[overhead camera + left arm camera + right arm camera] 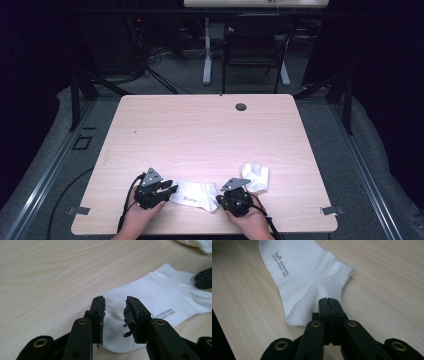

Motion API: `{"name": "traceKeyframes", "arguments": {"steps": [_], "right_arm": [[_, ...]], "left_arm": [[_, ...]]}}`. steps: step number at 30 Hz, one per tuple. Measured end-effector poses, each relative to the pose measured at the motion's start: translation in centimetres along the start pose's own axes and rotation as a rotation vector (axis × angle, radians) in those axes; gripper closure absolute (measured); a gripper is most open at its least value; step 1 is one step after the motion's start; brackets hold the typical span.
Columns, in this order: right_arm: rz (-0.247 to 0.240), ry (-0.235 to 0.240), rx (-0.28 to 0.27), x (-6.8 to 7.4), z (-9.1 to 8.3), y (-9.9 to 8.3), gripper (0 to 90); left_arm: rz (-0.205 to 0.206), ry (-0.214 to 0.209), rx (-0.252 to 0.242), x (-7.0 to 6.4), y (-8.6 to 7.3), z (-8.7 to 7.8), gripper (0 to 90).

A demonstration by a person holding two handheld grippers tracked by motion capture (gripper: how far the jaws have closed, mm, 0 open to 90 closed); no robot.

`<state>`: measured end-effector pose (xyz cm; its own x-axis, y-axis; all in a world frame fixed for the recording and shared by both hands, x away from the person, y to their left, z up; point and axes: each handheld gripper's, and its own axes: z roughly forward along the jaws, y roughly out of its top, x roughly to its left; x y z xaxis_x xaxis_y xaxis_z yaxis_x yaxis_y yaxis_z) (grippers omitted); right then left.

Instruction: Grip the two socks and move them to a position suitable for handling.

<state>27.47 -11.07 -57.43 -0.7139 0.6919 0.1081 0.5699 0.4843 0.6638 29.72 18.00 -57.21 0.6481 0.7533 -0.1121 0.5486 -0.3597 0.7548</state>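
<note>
A white ankle sock (197, 194) with small grey lettering lies flat near the table's front edge, between my two grippers. My left gripper (171, 190) is open, its jaws standing over the sock's toe end (112, 322) with fabric in the gap (115, 307). My right gripper (329, 301) is shut on the sock (304, 270) at its heel edge beside the cuff, and creases fan out from the pinch. In the left gripper view the right gripper's jaw tip (203, 278) rests on the far end of the sock (155, 295).
A second white sock (255, 177) lies crumpled just behind my right gripper, its edge at the top right of the left gripper view (197, 243). The wooden table (200, 130) has a round grommet (241, 107) at the back. A black chair (255, 45) stands beyond.
</note>
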Motion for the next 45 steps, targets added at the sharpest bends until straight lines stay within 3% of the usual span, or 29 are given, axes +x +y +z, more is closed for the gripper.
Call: {"name": "traceKeyframes", "arguments": {"steps": [4, 10, 18, 25, 28, 30, 34, 40, 45], "right_arm": [[-0.004, -0.002, 0.002, -0.1, -0.1, 0.0, 90.0], [-0.005, -0.011, 0.015, -0.3, -0.3, -0.1, 90.0], [0.012, -0.015, 0.029, -0.5, -0.8, -0.5, 90.0], [0.017, -0.009, 0.058, -0.7, -1.2, -0.6, 90.0], [0.017, -0.021, 0.038, -0.8, -1.6, -0.5, 90.0], [0.025, -0.039, -0.003, -1.1, -2.3, -0.3, 89.3], [0.039, -0.142, -0.071, -2.5, -3.8, -0.4, 87.0], [0.159, -0.240, -0.126, -5.8, -5.2, -1.3, 86.5], [0.184, -0.309, -0.144, -6.7, -5.5, -1.4, 82.9]], "left_arm": [[0.005, 0.000, 0.032, 0.2, -0.4, 0.7, 66.6], [0.034, 0.001, 0.040, -0.2, -0.6, 0.7, 64.9], [0.012, -0.011, 0.048, -1.2, -1.3, 0.1, 65.3], [0.019, -0.017, 0.060, -1.7, -1.5, -0.3, 64.6], [0.011, -0.026, 0.057, -1.6, -1.4, -0.5, 62.8], [0.011, -0.033, 0.041, -1.5, -1.1, -0.7, 61.0], [0.013, -0.032, 0.002, -1.1, -0.8, -1.2, 58.1], [0.014, -0.029, -0.031, -0.8, -0.5, -1.4, 56.4], [0.014, -0.028, -0.032, -0.4, -0.3, -1.2, 55.5]]}}
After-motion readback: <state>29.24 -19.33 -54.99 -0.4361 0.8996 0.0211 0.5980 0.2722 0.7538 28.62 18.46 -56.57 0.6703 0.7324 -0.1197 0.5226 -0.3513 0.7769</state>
